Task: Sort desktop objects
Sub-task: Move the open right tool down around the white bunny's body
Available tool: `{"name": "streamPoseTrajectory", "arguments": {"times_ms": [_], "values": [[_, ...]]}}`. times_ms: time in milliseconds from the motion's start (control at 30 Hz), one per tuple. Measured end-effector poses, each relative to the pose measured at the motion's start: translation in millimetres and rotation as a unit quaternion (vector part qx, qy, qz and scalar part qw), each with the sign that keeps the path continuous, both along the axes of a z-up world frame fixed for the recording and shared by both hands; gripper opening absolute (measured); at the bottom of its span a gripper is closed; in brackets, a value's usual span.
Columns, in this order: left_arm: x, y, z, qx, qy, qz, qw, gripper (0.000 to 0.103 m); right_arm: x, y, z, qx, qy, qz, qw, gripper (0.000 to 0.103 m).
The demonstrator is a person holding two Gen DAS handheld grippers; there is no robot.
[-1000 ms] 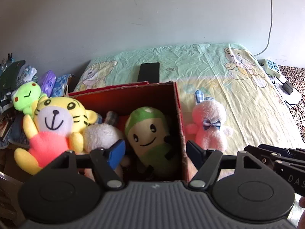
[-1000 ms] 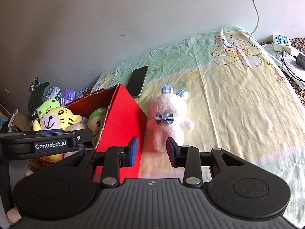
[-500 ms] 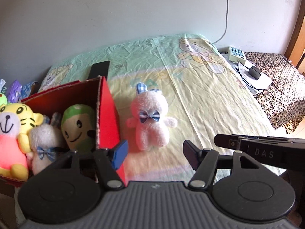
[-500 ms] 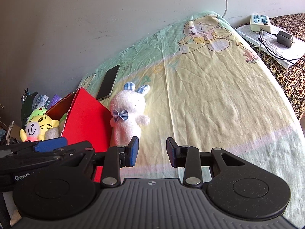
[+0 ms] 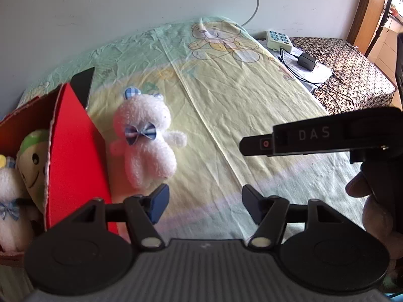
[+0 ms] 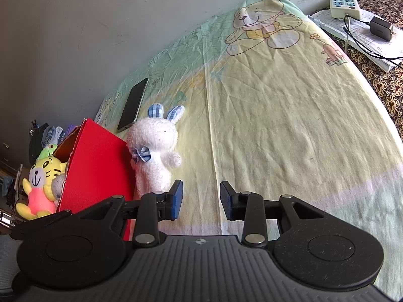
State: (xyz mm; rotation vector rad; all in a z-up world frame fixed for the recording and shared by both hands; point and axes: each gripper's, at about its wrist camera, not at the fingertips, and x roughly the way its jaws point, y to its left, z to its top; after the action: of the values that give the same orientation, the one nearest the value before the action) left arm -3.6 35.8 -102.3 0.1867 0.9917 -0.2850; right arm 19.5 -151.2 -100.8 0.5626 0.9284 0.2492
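A white plush rabbit (image 5: 144,141) with blue checked ears and bow lies on the bear-print sheet, touching the red cardboard box (image 5: 75,156). The same rabbit (image 6: 153,151) leans on the box (image 6: 98,171) in the right wrist view. Inside the box sit a green-capped plush (image 5: 34,156), a small white plush (image 5: 10,201) and a yellow tiger plush (image 6: 42,181). My left gripper (image 5: 205,203) is open and empty, just right of the rabbit's feet. My right gripper (image 6: 201,198) is open, narrower, empty, right of the rabbit. Its body shows as a black bar (image 5: 314,138) with a hand (image 5: 372,214) on it.
A black phone (image 6: 133,104) lies on the sheet behind the box. A white power strip (image 5: 278,39), a black charger (image 5: 307,61) and cables rest on a patterned surface at the right. Clutter (image 6: 47,136) sits left of the box. A grey wall (image 5: 126,5) runs behind.
Both views have swung right, away from the box, so the rabbit and open sheet now fill the middle. Neither gripper's opening has changed.
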Motion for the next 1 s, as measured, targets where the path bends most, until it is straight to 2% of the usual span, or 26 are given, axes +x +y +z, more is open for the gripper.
{"name": "streamPoseTrajectory", "arguments": {"times_ms": [133,367,633,733,800,833,1000], "values": [[0,1,-15,-0.005,0.018,-0.009,0.9998,0.067,20,11,-8,0.011,0.009,0.036,0.999,0.037],[1,6,-26,0.000,0.021,-0.017,0.9996,0.068,53,38,-18,0.019,0.023,0.109,0.994,0.037],[9,20,-33,-0.004,0.034,0.005,0.9994,0.067,75,65,-29,0.014,0.024,0.158,0.987,0.043],[11,23,-35,-0.006,0.039,0.012,0.9992,0.067,81,67,-37,0.013,0.030,0.166,0.986,0.041],[12,24,-35,-0.005,0.040,0.013,0.9991,0.067,81,65,-41,0.028,0.037,0.168,0.985,0.031],[12,24,-34,-0.006,0.040,0.013,0.9991,0.067,81,63,-41,0.035,0.040,0.164,0.985,0.030],[7,20,-27,-0.010,0.030,0.000,0.9995,0.068,69,46,-30,0.041,0.024,0.146,0.988,0.026]]}}
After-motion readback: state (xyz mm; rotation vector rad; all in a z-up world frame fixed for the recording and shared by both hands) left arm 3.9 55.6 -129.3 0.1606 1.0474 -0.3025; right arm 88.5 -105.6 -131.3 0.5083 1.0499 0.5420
